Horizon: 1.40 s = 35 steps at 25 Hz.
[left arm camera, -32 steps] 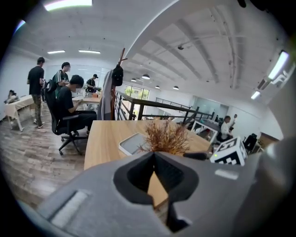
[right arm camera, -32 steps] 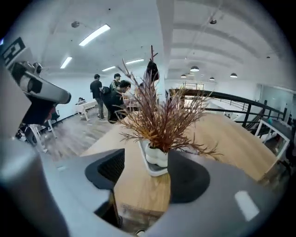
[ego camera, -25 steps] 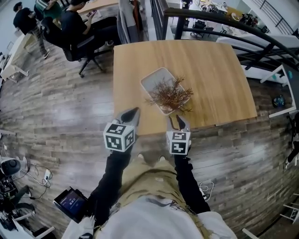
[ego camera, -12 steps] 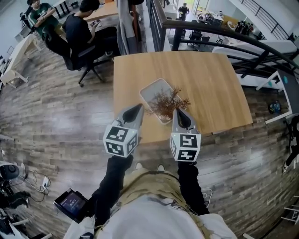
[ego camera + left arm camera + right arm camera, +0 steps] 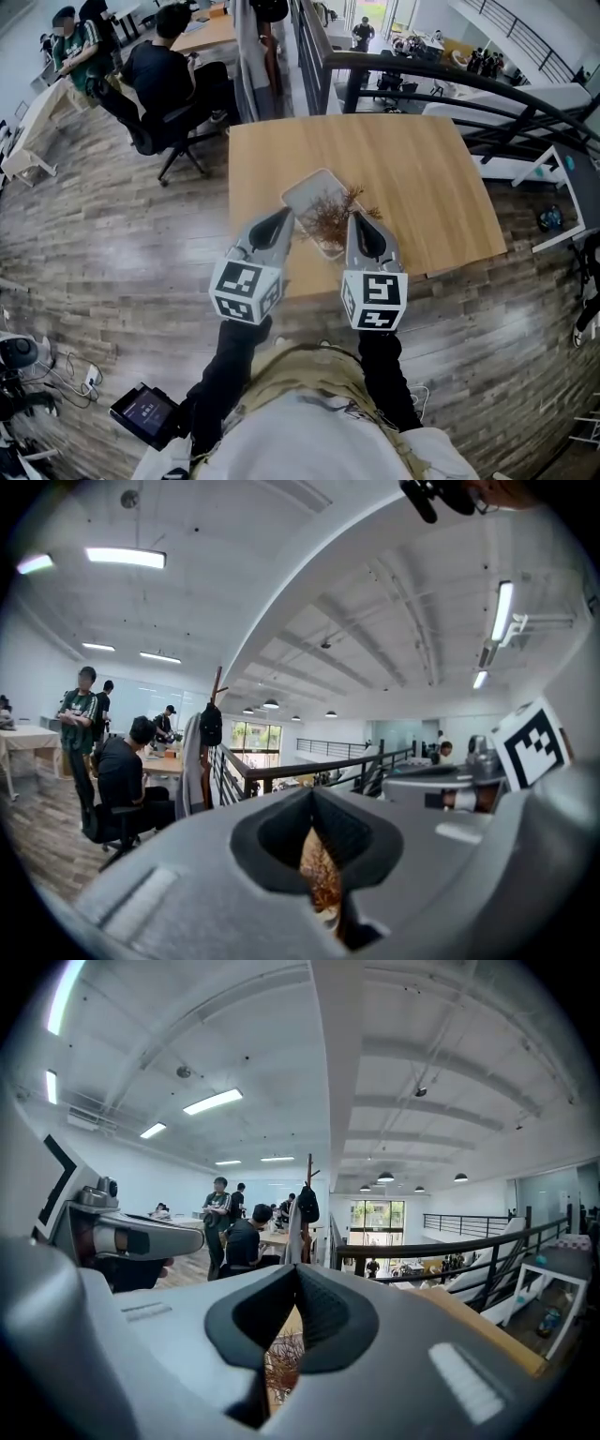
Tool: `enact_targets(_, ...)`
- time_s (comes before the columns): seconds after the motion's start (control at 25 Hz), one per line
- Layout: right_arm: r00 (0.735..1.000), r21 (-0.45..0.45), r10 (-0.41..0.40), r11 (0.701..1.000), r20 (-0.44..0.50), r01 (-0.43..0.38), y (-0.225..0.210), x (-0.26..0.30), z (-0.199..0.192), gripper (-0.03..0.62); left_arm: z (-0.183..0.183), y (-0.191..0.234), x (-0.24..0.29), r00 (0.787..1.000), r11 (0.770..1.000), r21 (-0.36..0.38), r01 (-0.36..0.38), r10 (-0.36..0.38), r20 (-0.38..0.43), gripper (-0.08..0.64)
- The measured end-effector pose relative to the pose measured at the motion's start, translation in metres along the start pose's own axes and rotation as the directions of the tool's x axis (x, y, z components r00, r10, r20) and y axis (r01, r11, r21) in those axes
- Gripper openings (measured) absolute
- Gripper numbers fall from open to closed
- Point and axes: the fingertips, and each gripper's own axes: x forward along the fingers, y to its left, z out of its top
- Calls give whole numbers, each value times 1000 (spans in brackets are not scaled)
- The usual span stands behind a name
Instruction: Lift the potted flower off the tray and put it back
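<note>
Right claw (image 5: 298, 1271) empty, tips together; tray (image 5: 305, 192) clear only overhead.

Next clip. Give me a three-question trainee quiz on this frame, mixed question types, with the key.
1. Where does the potted flower stand?
2. The jaws of the right gripper are: A) wide apart; B) together, holding nothing; C) closed on the pot.
3. True or false: the left gripper holds nothing.
Key: 1. On the white tray, on the wooden table. 2. B. 3. True.
</note>
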Motion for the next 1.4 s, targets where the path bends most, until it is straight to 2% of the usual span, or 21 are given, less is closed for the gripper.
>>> enact_targets(0.36, 997, -23, 1, 1000, 73, 1, 1, -7, 21, 3, 7, -6, 2, 1000, 1000, 11, 14, -14, 23, 2)
enact_targets(1.4, 996, -10, -16, 1000, 89, 17, 7, -10, 23, 3, 0, -2, -3, 999, 999, 16, 33, -33, -2, 2)
